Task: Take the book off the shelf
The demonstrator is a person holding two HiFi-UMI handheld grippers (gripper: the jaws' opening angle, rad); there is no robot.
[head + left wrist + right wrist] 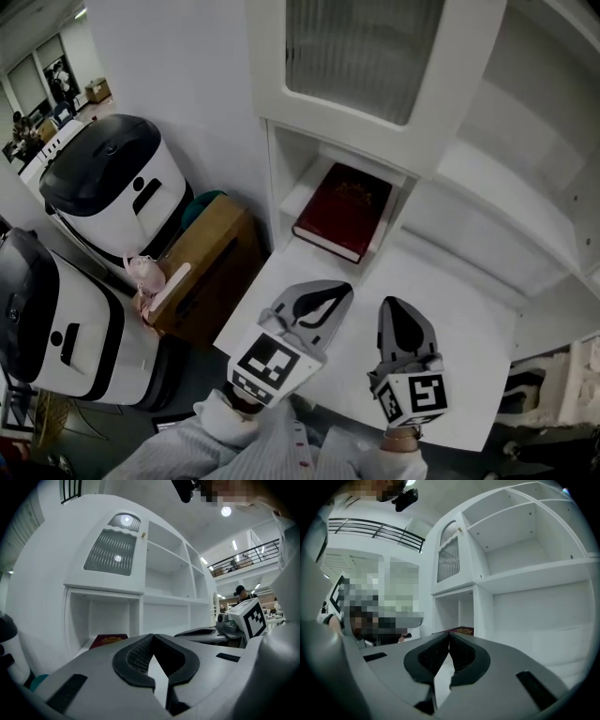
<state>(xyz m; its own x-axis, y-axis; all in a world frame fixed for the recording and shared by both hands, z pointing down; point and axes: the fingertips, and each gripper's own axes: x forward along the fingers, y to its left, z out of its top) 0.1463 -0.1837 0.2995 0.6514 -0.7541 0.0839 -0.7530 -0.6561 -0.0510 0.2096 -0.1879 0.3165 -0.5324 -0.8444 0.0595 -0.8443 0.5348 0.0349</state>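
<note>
A dark red book (343,211) with a gold emblem lies flat in the low left compartment of the white shelf unit (487,178). The book (108,640) shows past the left jaws, and a sliver of the book (463,630) peeks over the right jaws. My left gripper (336,291) hovers over the white ledge just short of the book, jaws shut with nothing between them. My right gripper (392,307) sits beside it to the right, also shut and empty. The tips of the left gripper (152,637) and right gripper (448,634) meet in their own views.
A white ledge (469,309) runs in front of the shelves. Left of the unit stand two white-and-black machines (112,187) and a brown cardboard box (202,258) with a pink item on it. A frosted-glass door (361,47) closes the compartment above the book.
</note>
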